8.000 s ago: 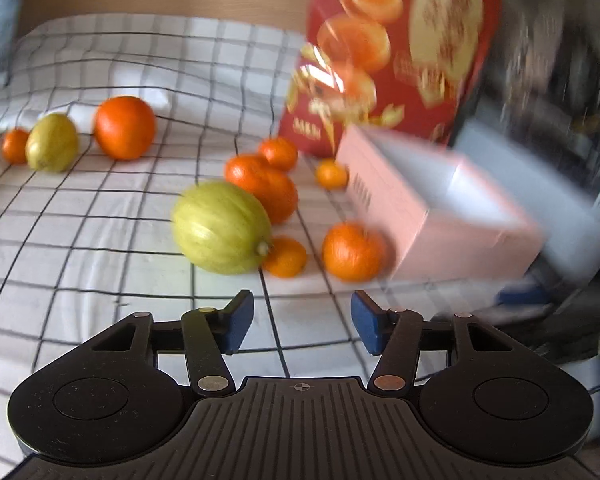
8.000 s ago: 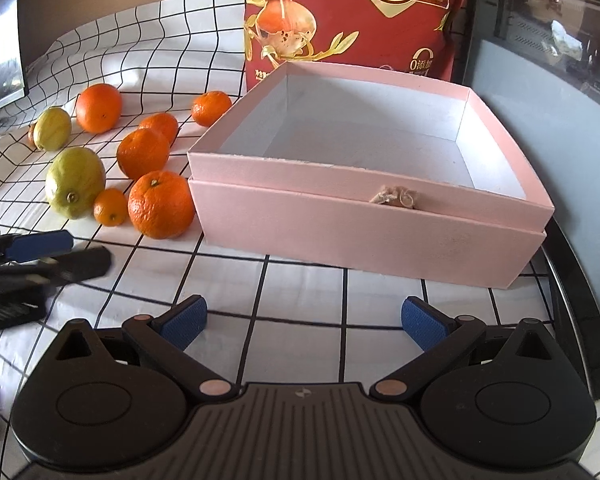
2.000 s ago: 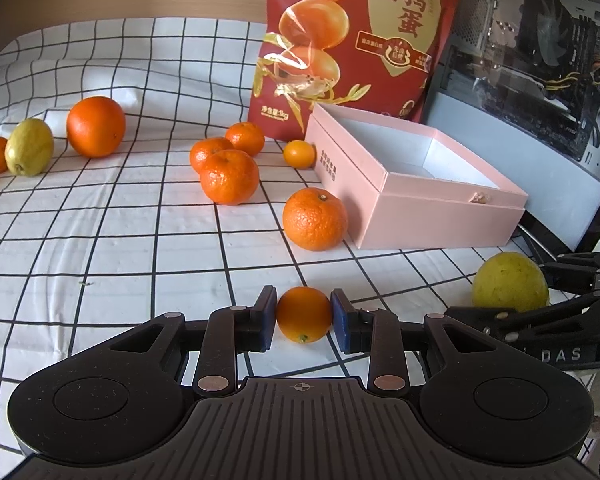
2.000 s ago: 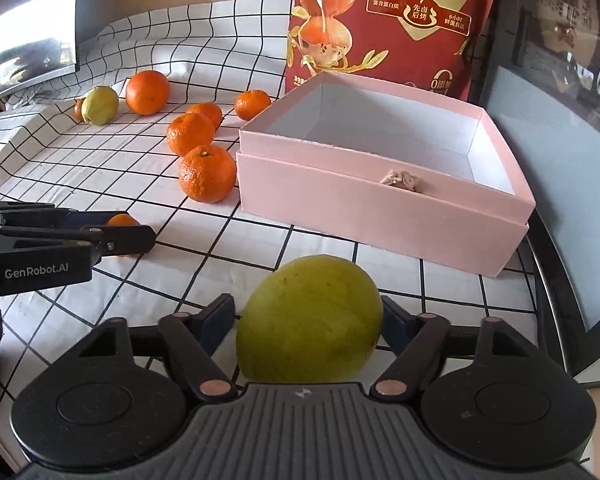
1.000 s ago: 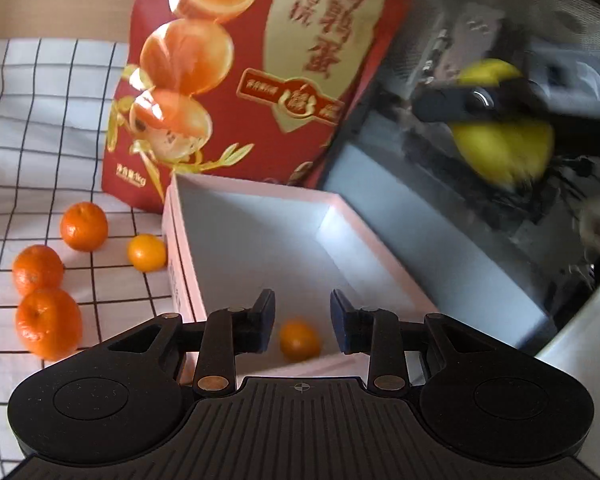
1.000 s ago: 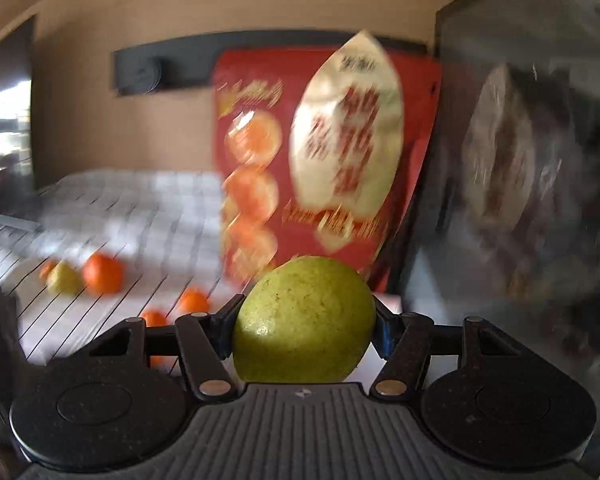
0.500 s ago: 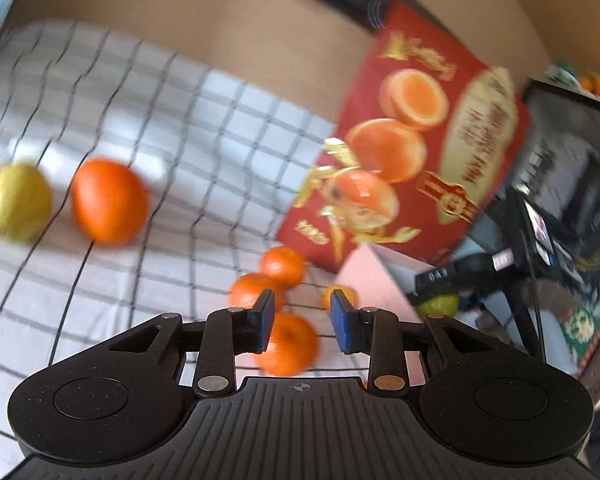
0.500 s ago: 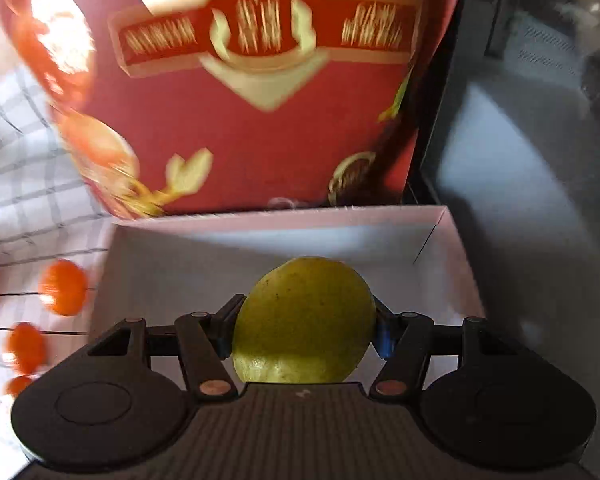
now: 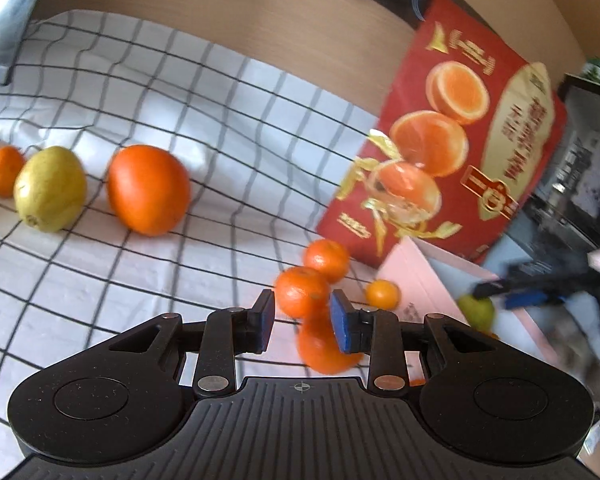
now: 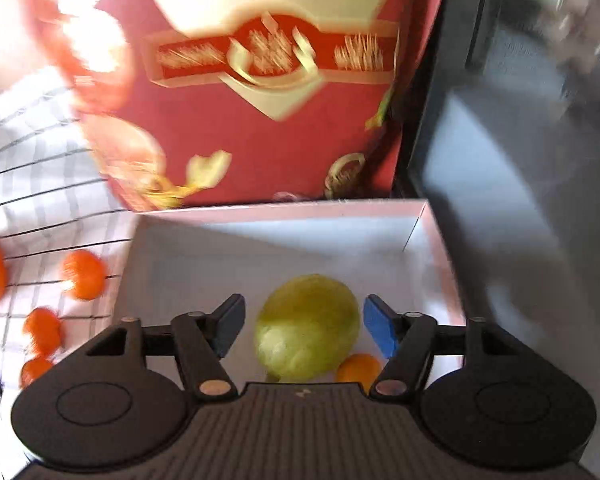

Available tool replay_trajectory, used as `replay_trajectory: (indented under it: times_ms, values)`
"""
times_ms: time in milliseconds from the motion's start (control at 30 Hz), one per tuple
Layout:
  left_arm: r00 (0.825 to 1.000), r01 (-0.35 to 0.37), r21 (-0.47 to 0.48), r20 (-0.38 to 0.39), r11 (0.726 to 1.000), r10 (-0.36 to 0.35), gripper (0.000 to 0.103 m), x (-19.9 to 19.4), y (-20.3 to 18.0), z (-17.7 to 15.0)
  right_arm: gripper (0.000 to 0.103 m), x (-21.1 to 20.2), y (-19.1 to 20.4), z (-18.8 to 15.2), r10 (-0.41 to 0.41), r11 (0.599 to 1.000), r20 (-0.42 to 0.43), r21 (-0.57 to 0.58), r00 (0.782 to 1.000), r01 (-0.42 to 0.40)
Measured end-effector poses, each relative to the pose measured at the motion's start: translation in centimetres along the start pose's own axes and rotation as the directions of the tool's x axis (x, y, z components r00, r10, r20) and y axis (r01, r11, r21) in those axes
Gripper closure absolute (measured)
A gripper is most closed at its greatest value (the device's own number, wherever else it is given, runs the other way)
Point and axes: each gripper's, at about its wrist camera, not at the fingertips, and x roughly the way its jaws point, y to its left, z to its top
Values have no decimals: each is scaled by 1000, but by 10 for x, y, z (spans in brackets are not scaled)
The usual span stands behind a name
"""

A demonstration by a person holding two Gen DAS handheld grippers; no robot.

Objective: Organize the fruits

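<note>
The pink box (image 10: 280, 210) stands open under my right gripper (image 10: 305, 330). Its jaws are opening, and the yellow-green fruit (image 10: 308, 320) lies between them on the box floor with a gap at each blue pad. A small orange (image 10: 358, 366) rests beside it in the box. My left gripper (image 9: 303, 320) is shut and holds nothing. It hovers over the checked cloth (image 9: 180, 92), with three mandarins (image 9: 302, 292) just beyond its tips. The left wrist view also catches the box (image 9: 416, 280) and the green fruit (image 9: 476, 312) at the right, blurred.
A big orange (image 9: 148, 190), a second yellow-green fruit (image 9: 50, 188) and a small orange (image 9: 4, 170) lie far left on the cloth. A tiny orange (image 9: 382, 294) sits by the box. A red bag (image 10: 260, 80) stands behind the box; a dark case (image 10: 520, 120) flanks it.
My right gripper sank into the box and its pads came off the green fruit, which now rests on the floor. The left gripper swung from the box to the mandarins.
</note>
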Motion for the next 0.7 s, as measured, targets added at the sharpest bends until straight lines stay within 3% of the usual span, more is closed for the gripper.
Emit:
replay_trajectory:
  times_ms: [167,300,467,700]
  values:
    - [996,-71,-64,45,995,74,69,-4,14,5,33,-53,33,-49,102,979,132,-189,986,-76]
    - [987,-129,-129,76,983,139,69,-11,29,8,33,-72,73,-66,228,935,93,-299,969,-191]
    - [976,-170,-193,100,966,192,69,-20,44,13,33,-56,110,-46,311,917,33,-273,950,-291]
    - [976,-159,-206,114,966,185,69,-25,44,15,33,2,147,-9,308,936,-29,-169,951,-308]
